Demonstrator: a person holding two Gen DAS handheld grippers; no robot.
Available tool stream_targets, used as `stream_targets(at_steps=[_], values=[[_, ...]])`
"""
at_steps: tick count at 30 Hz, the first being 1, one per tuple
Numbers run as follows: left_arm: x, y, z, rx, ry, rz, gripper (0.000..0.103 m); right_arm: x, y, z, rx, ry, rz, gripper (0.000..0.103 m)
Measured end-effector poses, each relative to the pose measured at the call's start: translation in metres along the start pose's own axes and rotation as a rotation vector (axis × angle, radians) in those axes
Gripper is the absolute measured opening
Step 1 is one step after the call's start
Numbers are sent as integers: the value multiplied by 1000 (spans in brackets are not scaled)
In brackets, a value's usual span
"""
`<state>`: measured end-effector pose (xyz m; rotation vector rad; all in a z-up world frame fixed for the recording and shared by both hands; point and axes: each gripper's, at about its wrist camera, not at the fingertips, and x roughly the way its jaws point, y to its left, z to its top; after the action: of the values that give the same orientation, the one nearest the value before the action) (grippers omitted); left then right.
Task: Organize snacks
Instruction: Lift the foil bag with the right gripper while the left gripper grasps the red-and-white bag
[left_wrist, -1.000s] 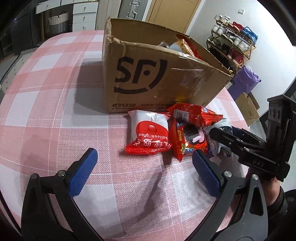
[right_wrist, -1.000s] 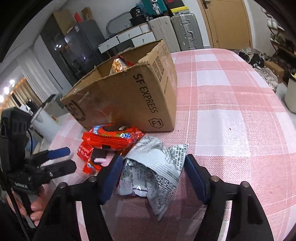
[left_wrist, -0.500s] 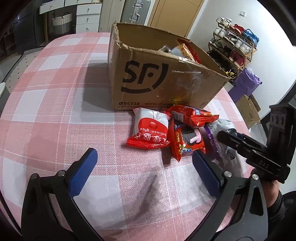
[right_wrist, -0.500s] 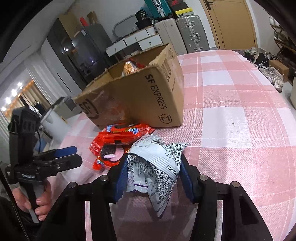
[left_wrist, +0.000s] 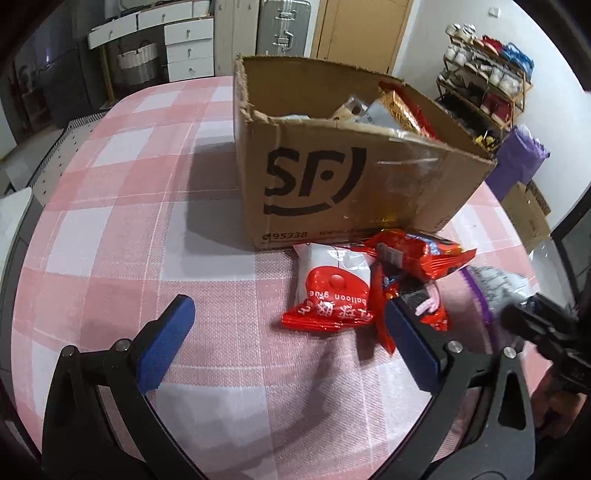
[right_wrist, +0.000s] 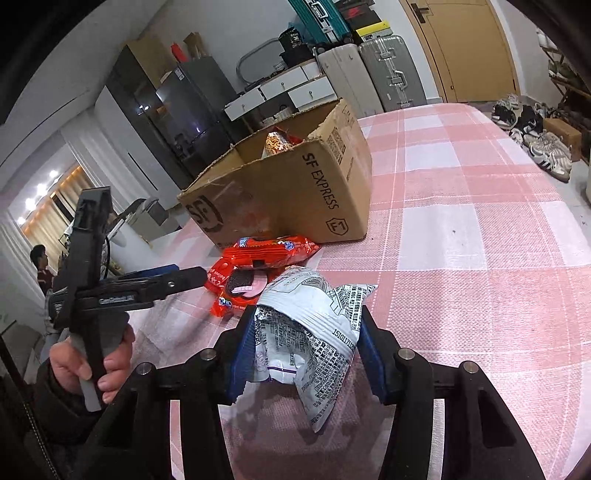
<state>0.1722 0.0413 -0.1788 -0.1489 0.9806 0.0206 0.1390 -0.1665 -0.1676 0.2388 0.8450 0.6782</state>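
My right gripper (right_wrist: 306, 354): clamped on the silver packet (right_wrist: 314, 332).
My left gripper (left_wrist: 288, 339): wide, empty.
Risk: the crinkly packet probably slips before reaching the far box (right_wrist: 295, 192).

Even indoor light on both views, bright enough to read the print on the cardboard box (left_wrist: 343, 184). The box throws a soft grey shadow leftward across the checked table (left_wrist: 122, 221) in the left wrist view, so light arrives from the right there. Heavy fisheye bending: the table edges curve, and black vignette fills every corner. In the left wrist view the right hand-held gripper (left_wrist: 532, 321) and its silver packet (left_wrist: 498, 284) smear with motion blur at the right edge. Over in the right wrist view that packet (right_wrist: 306, 332) is crisp, with small glints on its foil. Warm ceiling lamps (right_wrist: 40, 192) glow overexposed far left.
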Motion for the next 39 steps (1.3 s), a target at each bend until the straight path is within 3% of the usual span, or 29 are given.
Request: stream_targets(at_steps=[5,22,23,25,28,31,39], values=[[20,-8,5,32,46,-5,102,-5,1,-1,-3,-22,16,52],[57,-3,24,30,86,-12,102,-12,-2,-4,10,-41,39,52],[57,-5,25,35,84,-16,99,-13,-1,-4,11,-42,39,52],[55,-8,26,47,66,-36,82,-15,0,-4,10,-45,37,52],[43,-12,21,94,35,-57,40,-19,0,-3,9,-49,31,52],[38,-17,20,135,37,-65,40,-26,1,-2,15,-65,37,52],[2,-12,17,124,-10,-67,40,-52,17,-1,-11,-109,33,52]])
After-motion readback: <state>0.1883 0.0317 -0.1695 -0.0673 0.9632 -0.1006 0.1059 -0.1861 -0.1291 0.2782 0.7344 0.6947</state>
